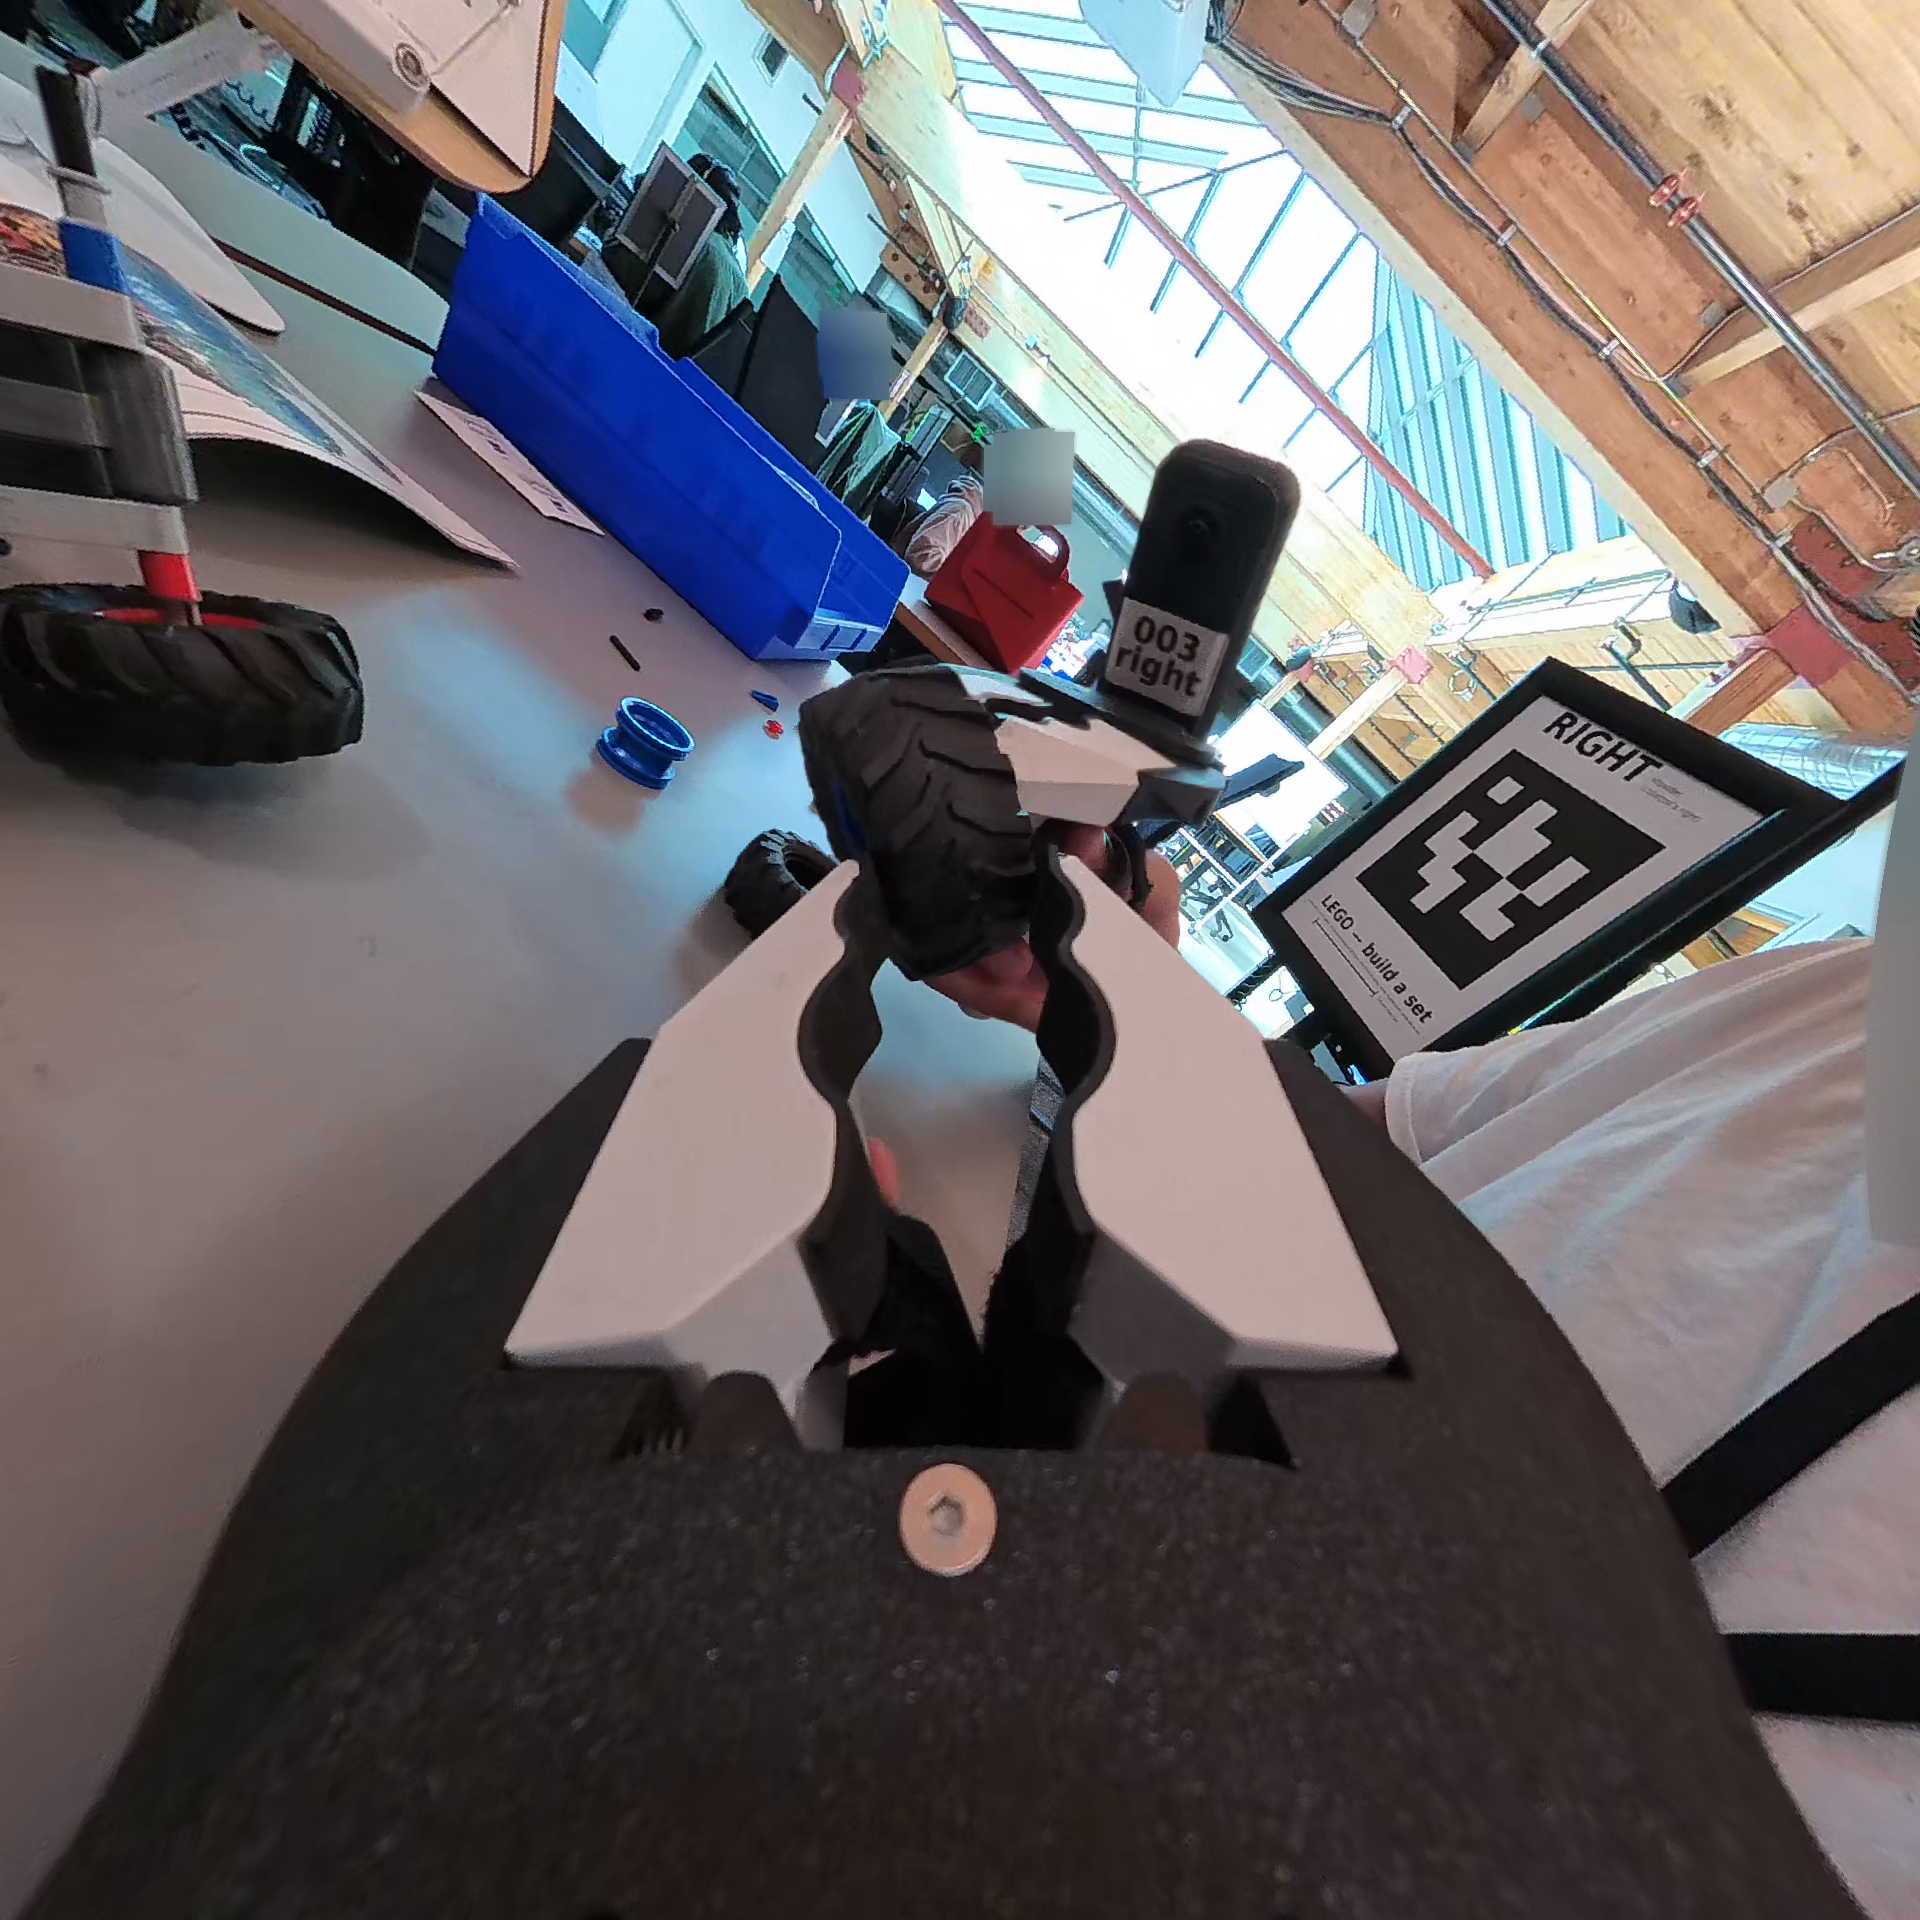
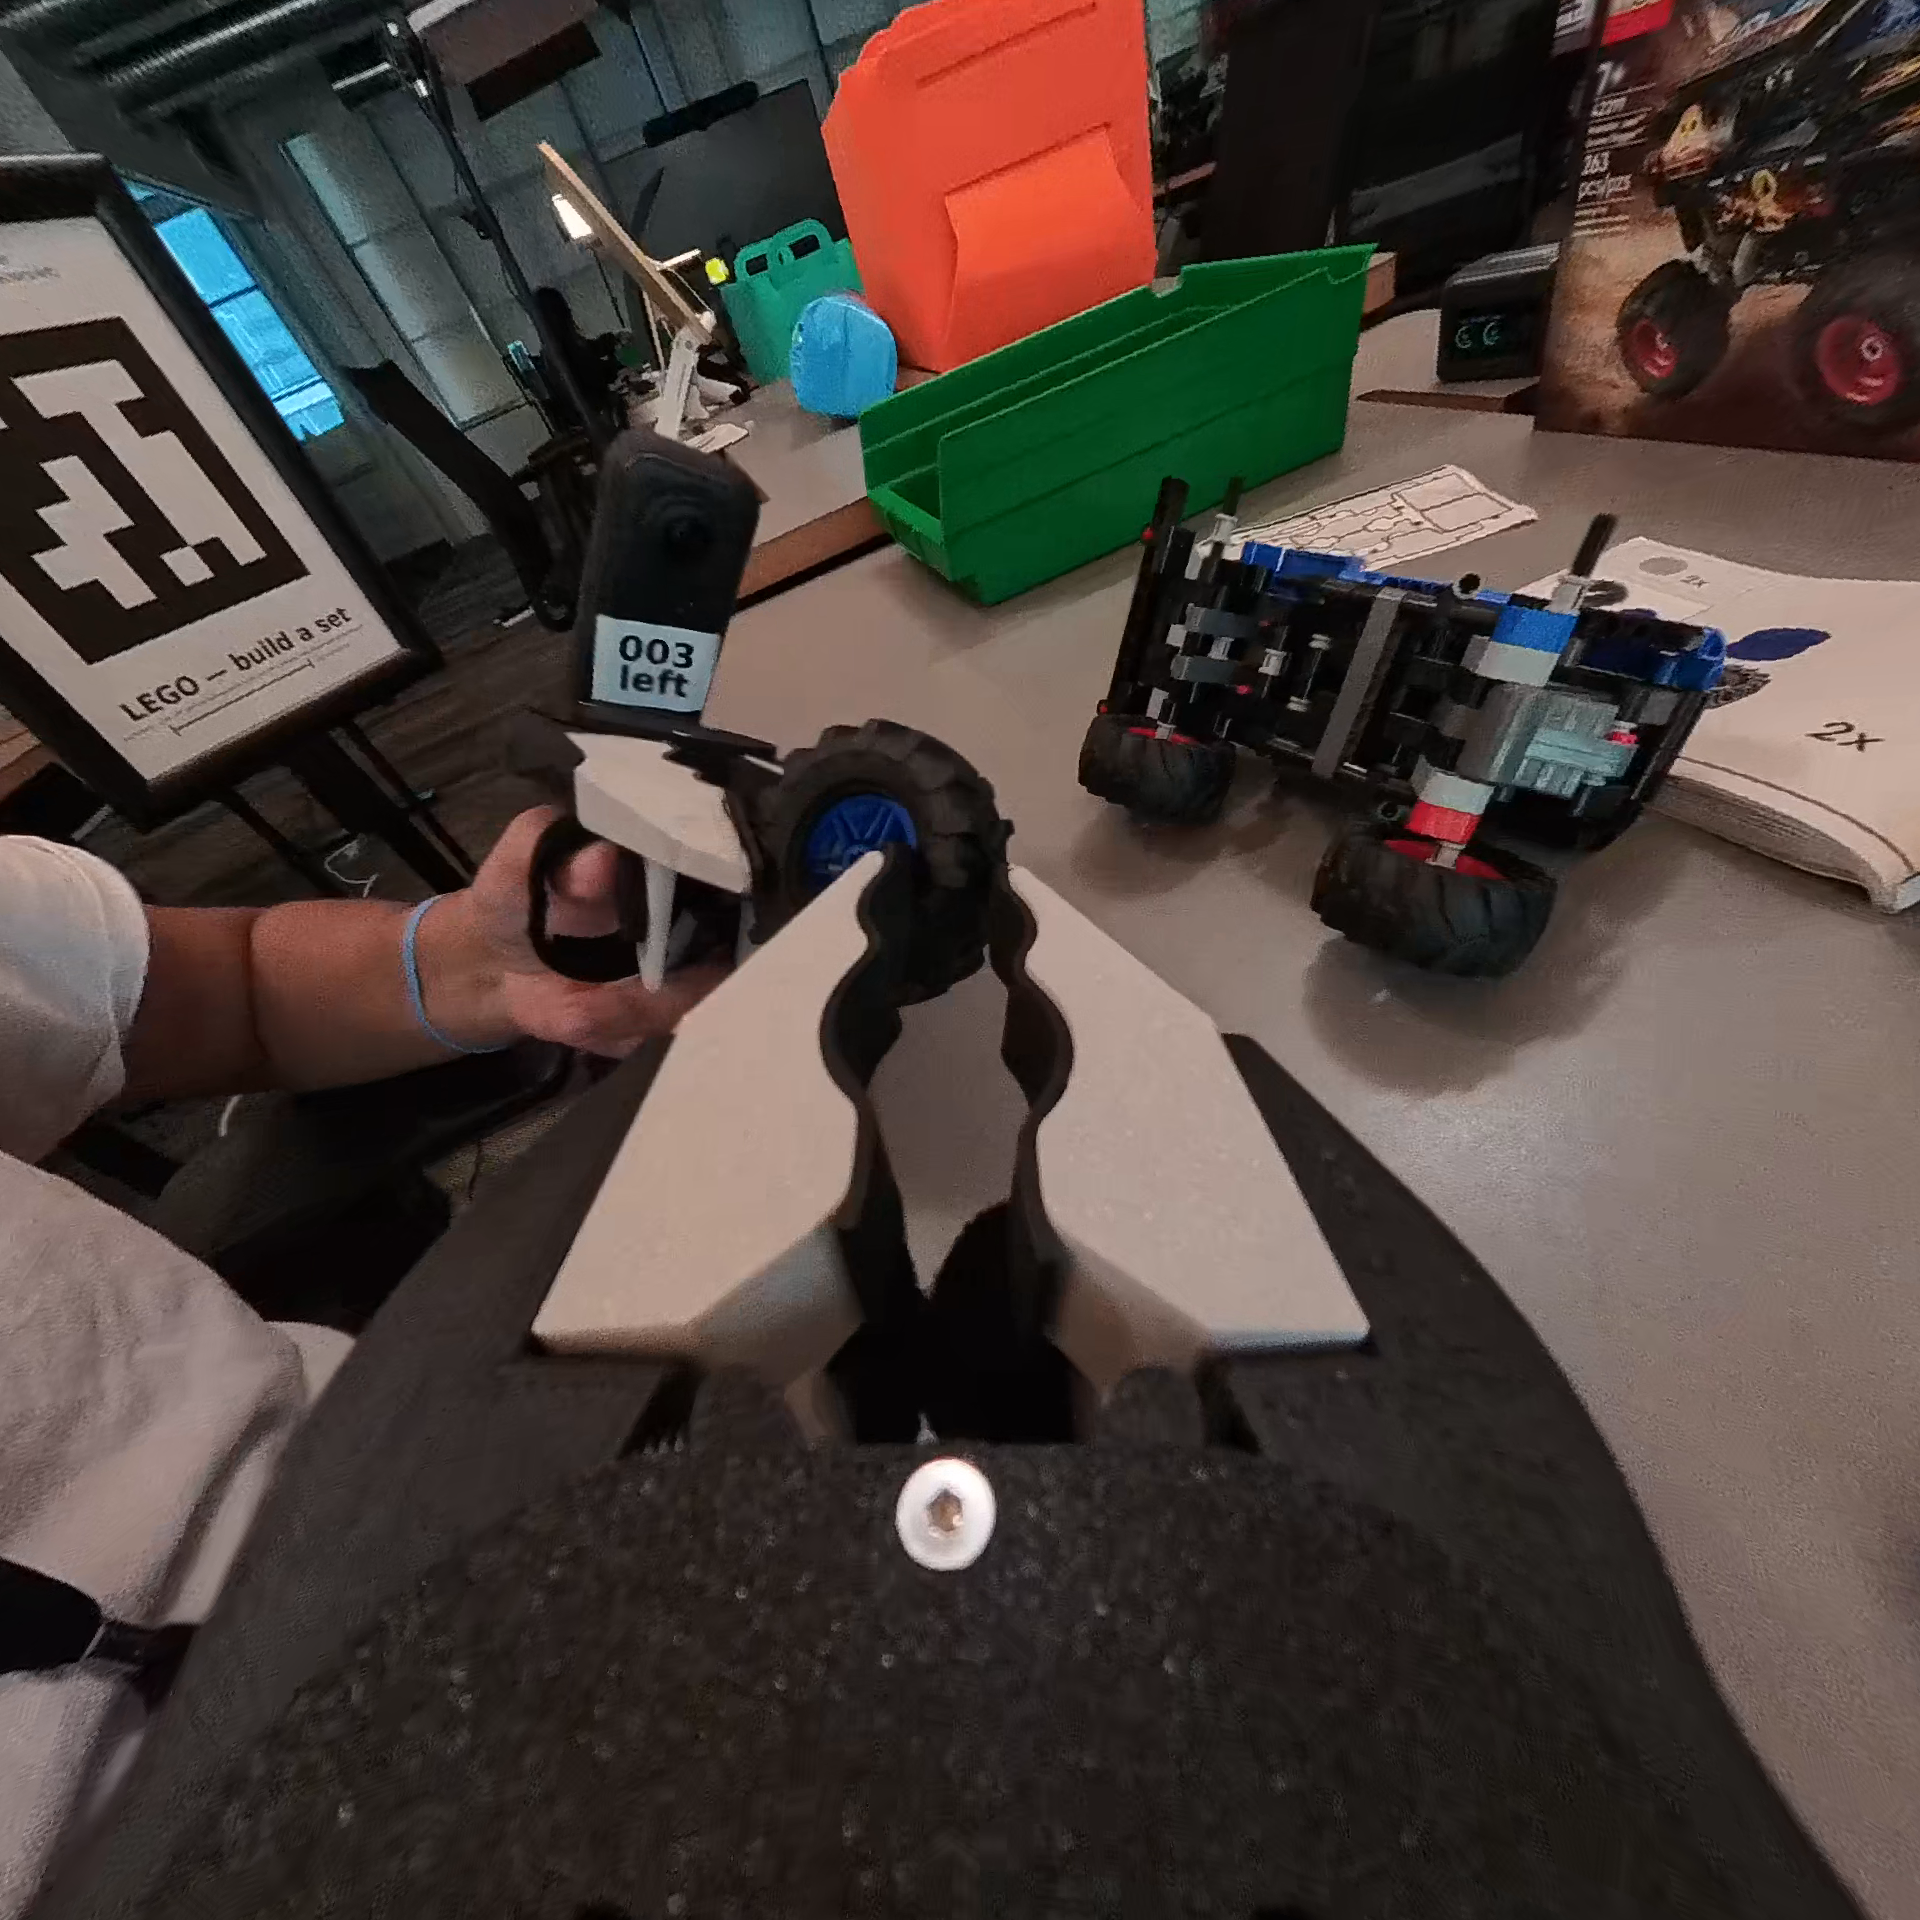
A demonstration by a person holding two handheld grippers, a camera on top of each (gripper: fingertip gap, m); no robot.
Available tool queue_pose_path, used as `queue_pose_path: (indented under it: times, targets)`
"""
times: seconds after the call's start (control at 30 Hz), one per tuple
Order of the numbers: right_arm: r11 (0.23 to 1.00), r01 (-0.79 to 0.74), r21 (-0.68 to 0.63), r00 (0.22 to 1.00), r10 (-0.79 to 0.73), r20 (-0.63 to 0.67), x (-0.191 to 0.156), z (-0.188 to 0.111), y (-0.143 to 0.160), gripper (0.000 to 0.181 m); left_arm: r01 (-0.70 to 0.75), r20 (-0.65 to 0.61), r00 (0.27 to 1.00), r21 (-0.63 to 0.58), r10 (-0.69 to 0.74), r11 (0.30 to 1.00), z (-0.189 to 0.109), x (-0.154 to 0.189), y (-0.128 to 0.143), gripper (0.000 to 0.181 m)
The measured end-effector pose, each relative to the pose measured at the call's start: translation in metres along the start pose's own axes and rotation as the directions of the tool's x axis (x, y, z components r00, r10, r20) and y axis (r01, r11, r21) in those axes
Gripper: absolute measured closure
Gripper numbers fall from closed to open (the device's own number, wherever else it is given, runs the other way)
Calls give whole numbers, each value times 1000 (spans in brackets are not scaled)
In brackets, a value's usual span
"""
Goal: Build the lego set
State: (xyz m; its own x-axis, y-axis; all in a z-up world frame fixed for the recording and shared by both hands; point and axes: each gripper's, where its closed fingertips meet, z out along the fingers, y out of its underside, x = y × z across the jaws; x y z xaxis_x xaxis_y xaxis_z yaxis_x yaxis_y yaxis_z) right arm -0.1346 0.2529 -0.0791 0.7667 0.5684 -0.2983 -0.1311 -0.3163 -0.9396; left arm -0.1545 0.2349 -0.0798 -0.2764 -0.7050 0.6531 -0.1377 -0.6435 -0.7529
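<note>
A black tyre with a blue rim (image 2: 883, 821) is held in the air over the grey table between both grippers. My left gripper (image 1: 956, 873) is shut on the tyre's lower tread (image 1: 914, 810). My right gripper (image 2: 945, 873) is shut on the tyre's right side, one fingertip across the blue rim. The right gripper shows in the left wrist view (image 1: 1070, 769) on the far side of the tyre. The left gripper shows in the right wrist view (image 2: 665, 810). The blue and black truck model (image 2: 1403, 707) lies on its side to the right, with two red-rimmed wheels (image 2: 1434, 894) fitted.
A loose blue rim (image 1: 644, 740), a bare black tyre (image 1: 779, 883) and small pins (image 1: 769, 717) lie on the table. A blue bin (image 1: 644, 416), a green bin (image 2: 1112, 416), the instruction booklet (image 2: 1787, 727) and the set's box (image 2: 1745, 229) stand behind. A framed marker sign (image 2: 135, 488) stands off the table's edge. The tips of both grippers are at nearly the same place.
</note>
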Motion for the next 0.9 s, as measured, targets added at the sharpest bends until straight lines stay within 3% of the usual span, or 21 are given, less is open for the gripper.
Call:
queue_pose_path:
  times: [0.13, 0.27, 0.33, 0.43, 0.5, 0.63, 0.7, 0.8, 0.9]
  targets:
    - [995, 88, -40, 996, -88, -9, -2, 0, 0, 165, 58, -40, 997, -32, -59, 998, -3, 2, -1, 156]
    - [961, 268, -63, 959, -259, 119, -19, -5, -2, 153, 211, -189, 947, -237, -258, 948, -9, 20, 15, 156]
    - [938, 326, -118, 936, -303, 177, -26, -2, 11, 159, 248, -190, 933, -278, -306, 928, -9, 20, 20, 156]
    - [937, 338, -89, 927, -315, 205, -31, -2, 12, 166, 268, -202, 915, -339, -349, 902, -13, 23, 27, 156]
    - [948, 303, -100, 938, -278, 206, -31, -1, 14, 166, 225, -192, 935, -332, -299, 916, -14, 22, 28, 156]
    - [952, 285, -107, 958, -278, 75, -17, 6, 16, 167, 121, -102, 984, -222, -146, 967, -12, 9, 12, 154]
    - [968, 235, -90, 971, -239, -33, -4, 9, 12, 168, 37, -55, 997, -183, -48, 982, -12, 3, 8, 144]
    - [987, 145, -71, 985, -150, -82, 1, 13, 12, 168, -66, 23, 997, -161, 70, 985, -8, -5, 13, 132]
    - [997, 68, -29, 991, -71, -114, 3, 14, 8, 168, -120, 108, 985, -124, 134, 985, -6, -14, 7, 147]
